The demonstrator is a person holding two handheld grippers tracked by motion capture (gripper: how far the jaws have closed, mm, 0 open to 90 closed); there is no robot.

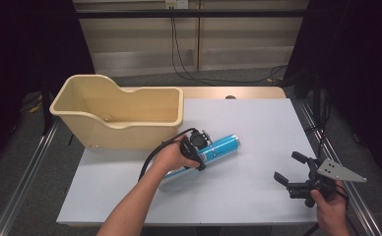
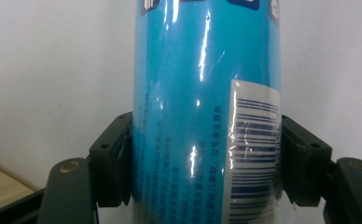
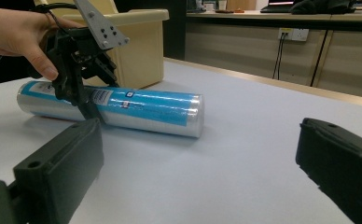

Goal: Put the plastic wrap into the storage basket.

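On the pale grey table top [image 1: 258, 187], just in front of the cream plastic tub [image 1: 125, 115], a long blue foil-wrapped cylinder with a white barcode label [image 1: 213, 150] is laid flat on its side. Its long axis is seen in the high view to run on a diagonal, from the near left end under the person's left hand [image 1: 172, 156] to the far right end, which points away from the tub.

The cylinder is clamped by the left gripper [image 2: 206, 161] across its width, close to the middle of its length. In the left gripper view both black jaws are pressed against opposite flanks of the wrapper, one on the plain blue side and one on the barcode side, so the grip is set square to the long axis. The cylinder is judged to be resting on the table, not yet lifted.

The right gripper [image 1: 291, 169] is held well apart, near the right edge of the table, with its jaws spread wide and nothing between them; in the right gripper view the cylinder [image 3: 123, 108] is seen lying broadside ahead.

Since the tub lies just beyond the cylinder, the left hand is the nearer one. A lift should be followed by a turn that lines the long axis up with the tub's length before lowering.
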